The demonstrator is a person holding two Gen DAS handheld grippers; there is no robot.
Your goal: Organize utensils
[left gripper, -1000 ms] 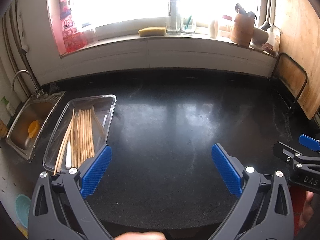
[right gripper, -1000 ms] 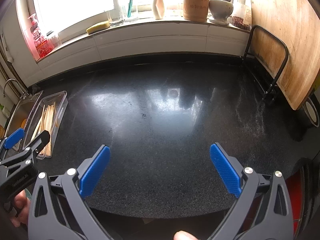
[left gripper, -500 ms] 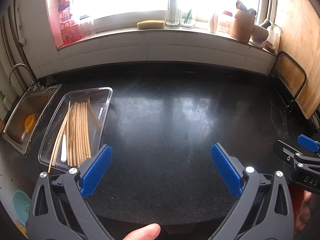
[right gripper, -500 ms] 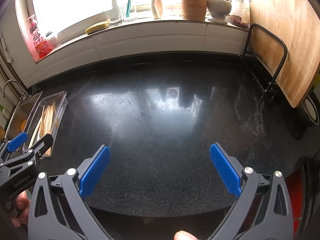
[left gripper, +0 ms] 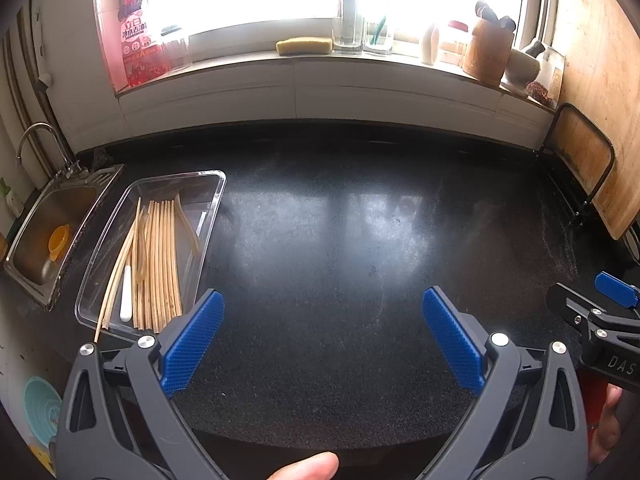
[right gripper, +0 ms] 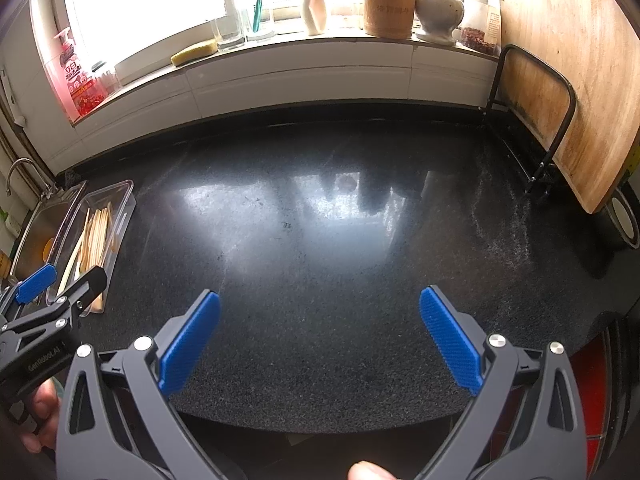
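Both tools are held spread and empty above the counter (left gripper: 340, 248): left tool (left gripper: 322, 340) just right of the clear tray (left gripper: 216, 204), right tool (right gripper: 318, 340) over bare counter, well apart from the tray. Chopsticks (left gripper: 160, 264) are lying lengthwise in the tray beside the sink (left gripper: 52, 236), mostly parallel, a few crossed, with one white utensil (left gripper: 126, 298) among them. No loose utensils are seen on the counter. Step is judged as an idle hover: either the sorting is finished or the next item has not been chosen. If more is needed, the crossed sticks would have to be reached by the left tool, lowered along their length and closed gently.
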